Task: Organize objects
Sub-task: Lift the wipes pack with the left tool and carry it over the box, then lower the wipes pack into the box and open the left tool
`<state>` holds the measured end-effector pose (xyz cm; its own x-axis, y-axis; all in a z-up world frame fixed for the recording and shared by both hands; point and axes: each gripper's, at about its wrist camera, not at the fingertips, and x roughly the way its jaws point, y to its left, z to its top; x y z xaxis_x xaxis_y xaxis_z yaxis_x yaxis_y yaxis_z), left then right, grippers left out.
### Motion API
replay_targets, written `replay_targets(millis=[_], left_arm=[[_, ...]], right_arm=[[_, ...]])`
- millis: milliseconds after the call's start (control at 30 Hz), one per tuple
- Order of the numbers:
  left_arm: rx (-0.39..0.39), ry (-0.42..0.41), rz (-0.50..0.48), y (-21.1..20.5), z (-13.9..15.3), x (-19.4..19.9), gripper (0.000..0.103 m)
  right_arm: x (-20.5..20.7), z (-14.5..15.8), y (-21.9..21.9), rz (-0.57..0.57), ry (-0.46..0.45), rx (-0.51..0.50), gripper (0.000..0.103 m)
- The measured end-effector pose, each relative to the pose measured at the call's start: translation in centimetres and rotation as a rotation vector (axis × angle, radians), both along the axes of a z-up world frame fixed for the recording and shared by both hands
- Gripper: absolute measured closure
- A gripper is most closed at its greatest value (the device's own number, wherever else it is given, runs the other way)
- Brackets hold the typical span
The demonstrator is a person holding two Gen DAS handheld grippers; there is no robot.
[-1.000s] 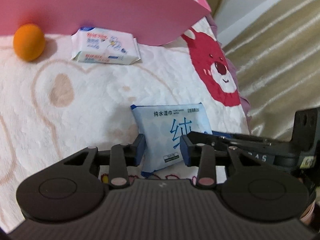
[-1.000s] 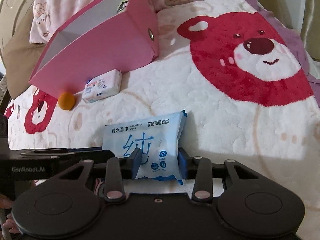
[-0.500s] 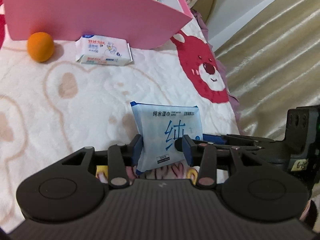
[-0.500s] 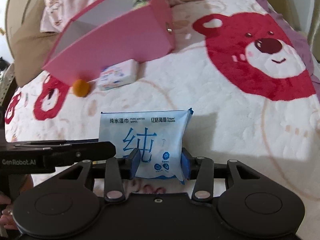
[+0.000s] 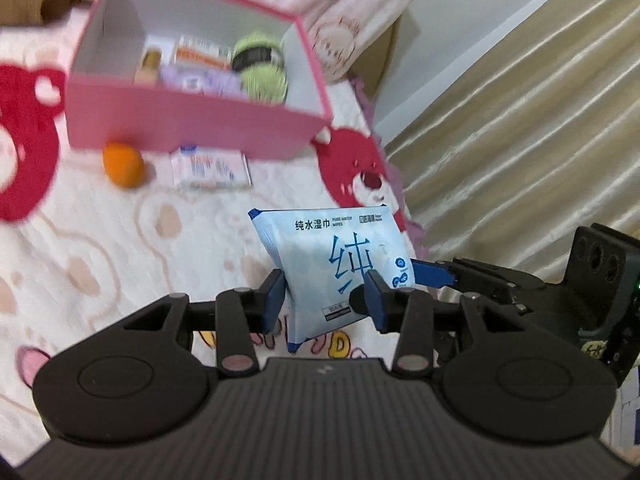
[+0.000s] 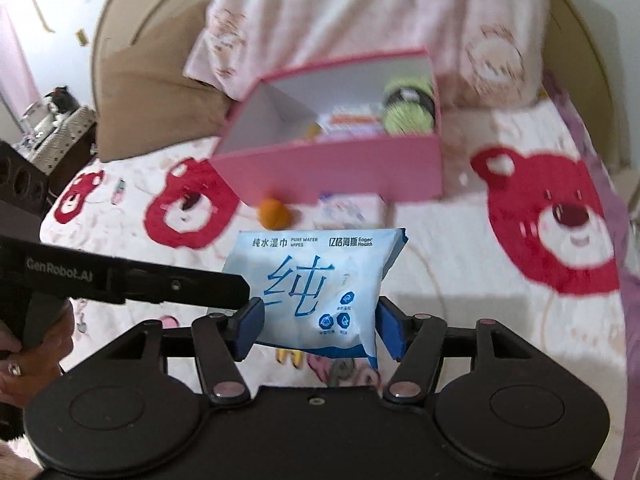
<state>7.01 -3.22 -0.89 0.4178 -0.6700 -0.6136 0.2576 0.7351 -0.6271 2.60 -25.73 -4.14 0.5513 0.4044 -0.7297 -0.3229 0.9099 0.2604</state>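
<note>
A blue wet-wipes pack (image 5: 336, 264) hangs in the air above the bed, held by both grippers. My left gripper (image 5: 326, 300) is shut on its left end; my right gripper (image 6: 318, 324) is shut on its right end, where the pack (image 6: 316, 280) shows head-on. The open pink box (image 5: 192, 80) stands beyond, holding a green yarn ball (image 5: 262, 66) and small packets; it also shows in the right wrist view (image 6: 340, 160). An orange (image 5: 122, 164) and a small tissue pack (image 5: 210, 168) lie on the blanket in front of the box.
The bed has a cream blanket with red bear prints (image 6: 560, 216). Pillows (image 6: 360, 8) lie behind the box. A beige curtain (image 5: 540, 100) hangs at the right bed edge. A brown headboard (image 6: 132, 88) is at the far left.
Both grippers have lifted the wipes pack well above the blanket. The views rose, so the inside of the pink box is now visible.
</note>
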Motion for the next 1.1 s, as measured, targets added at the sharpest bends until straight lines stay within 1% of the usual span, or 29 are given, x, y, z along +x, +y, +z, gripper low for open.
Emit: replay_targets(millis=[133, 233, 300, 400, 467, 567, 667, 767, 800, 867, 900, 967, 1000, 1100], left_arm=[[0.033, -0.068, 0.007, 1.4, 3.4, 0.9, 0.062], [0.053, -0.121, 0.022, 2.4, 5.7, 2.2, 0.062], [0.064, -0.153, 0.039, 3.0, 7.1, 3.5, 0.062], [0.098, -0.204, 0.064, 3.7, 9.1, 6.0, 0.062], [0.124, -0.234, 0.080, 3.9, 9.8, 7.7, 0.062], [0.166, -0.253, 0.108, 4.2, 10.1, 10.7, 0.062], [0.182, -0.219, 0.151, 4.7, 8.8, 14.1, 0.062], [0.203, -0.177, 0.177, 4.9, 6.5, 17.8, 0.062], [0.213, -0.168, 0.185, 4.9, 5.7, 18.5, 0.062], [0.218, -0.149, 0.204, 5.0, 3.9, 20.4, 0.061], [0.220, -0.139, 0.218, 5.0, 3.0, 21.1, 0.061], [0.205, -0.117, 0.246, 5.1, 1.0, 22.6, 0.061], [0.202, -0.105, 0.261, 5.0, 0.2, 23.2, 0.061], [0.179, -0.062, 0.295, 5.0, -2.2, 24.9, 0.061]], right_arm=[[1.0, 2.6, 1.6, 0.023, -0.066, -0.008, 0.035], [2.5, 4.7, 2.8, 0.046, -0.121, -0.020, 0.034], [4.1, 6.0, 3.4, 0.059, -0.161, -0.024, 0.034], [6.9, 7.4, 4.2, 0.076, -0.193, -0.031, 0.034], [8.8, 8.1, 4.8, 0.085, -0.216, -0.036, 0.035], [11.9, 8.5, 5.5, 0.098, -0.229, -0.042, 0.036], [15.1, 7.8, 6.0, 0.108, -0.218, -0.044, 0.037], [17.8, 6.2, 6.4, 0.104, -0.196, -0.050, 0.039], [18.6, 5.5, 6.6, 0.104, -0.188, -0.058, 0.042], [20.4, 3.9, 6.9, 0.105, -0.160, -0.068, 0.044], [21.1, 3.1, 7.1, 0.100, -0.157, -0.082, 0.049], [22.6, 1.5, 7.3, 0.094, -0.137, -0.094, 0.050], [23.4, 0.8, 7.3, 0.081, -0.125, -0.098, 0.054], [25.3, -1.1, 7.2, 0.045, -0.086, -0.097, 0.059]])
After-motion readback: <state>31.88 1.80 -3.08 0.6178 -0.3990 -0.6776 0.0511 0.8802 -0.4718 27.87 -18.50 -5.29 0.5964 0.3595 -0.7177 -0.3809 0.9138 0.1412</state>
